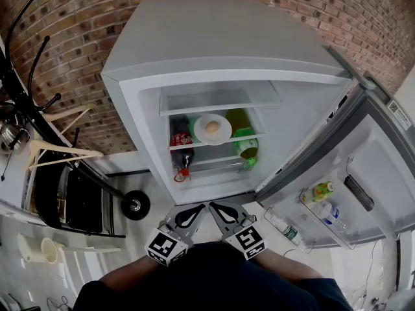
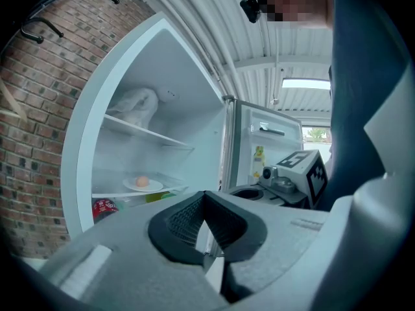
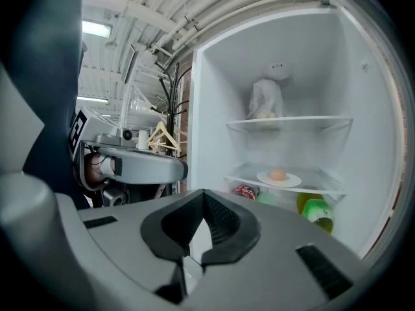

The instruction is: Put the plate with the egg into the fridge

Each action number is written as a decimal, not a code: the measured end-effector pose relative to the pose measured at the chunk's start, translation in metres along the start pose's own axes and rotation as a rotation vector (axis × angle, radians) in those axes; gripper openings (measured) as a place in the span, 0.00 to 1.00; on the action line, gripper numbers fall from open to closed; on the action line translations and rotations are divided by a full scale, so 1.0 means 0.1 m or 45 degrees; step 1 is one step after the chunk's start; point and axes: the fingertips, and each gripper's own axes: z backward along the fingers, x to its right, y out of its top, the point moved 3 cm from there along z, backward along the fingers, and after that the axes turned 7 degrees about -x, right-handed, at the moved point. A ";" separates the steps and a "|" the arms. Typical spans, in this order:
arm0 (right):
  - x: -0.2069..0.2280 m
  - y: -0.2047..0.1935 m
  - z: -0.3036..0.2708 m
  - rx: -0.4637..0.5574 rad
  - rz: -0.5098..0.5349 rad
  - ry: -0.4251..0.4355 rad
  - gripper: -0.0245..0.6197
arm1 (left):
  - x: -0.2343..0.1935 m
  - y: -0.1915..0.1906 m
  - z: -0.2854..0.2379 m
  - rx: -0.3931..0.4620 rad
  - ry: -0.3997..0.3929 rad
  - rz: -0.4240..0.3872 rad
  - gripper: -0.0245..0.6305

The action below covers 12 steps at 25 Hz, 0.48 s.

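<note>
The white plate (image 1: 213,129) with the egg (image 1: 211,127) rests on a glass shelf inside the open fridge (image 1: 214,57). The plate (image 2: 143,184) and egg (image 2: 142,181) show again in the left gripper view, and the plate (image 3: 279,179) with its egg (image 3: 277,174) in the right gripper view. My left gripper (image 1: 200,209) and right gripper (image 1: 215,208) are held side by side close to my body, well back from the fridge. Both are shut with nothing between their jaws.
The fridge door (image 1: 363,173) stands open to the right with bottles (image 1: 322,190) in its rack. A red can (image 1: 181,139) and green bottles (image 1: 245,142) sit under the plate's shelf. A black coat stand (image 1: 39,109) with wooden hangers is at the left by the brick wall (image 1: 71,24).
</note>
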 end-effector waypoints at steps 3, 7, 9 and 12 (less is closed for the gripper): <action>-0.01 0.01 0.01 0.000 0.010 -0.002 0.05 | 0.01 0.00 0.02 0.000 0.003 -0.001 0.04; -0.02 0.03 0.03 0.005 0.036 -0.005 0.05 | 0.02 0.01 0.02 0.005 0.007 -0.005 0.04; -0.03 0.02 0.04 0.005 0.038 -0.006 0.05 | 0.03 0.01 0.02 0.006 0.008 -0.003 0.04; -0.04 0.01 0.05 0.003 0.036 -0.005 0.05 | 0.05 0.01 0.03 0.007 0.009 -0.002 0.04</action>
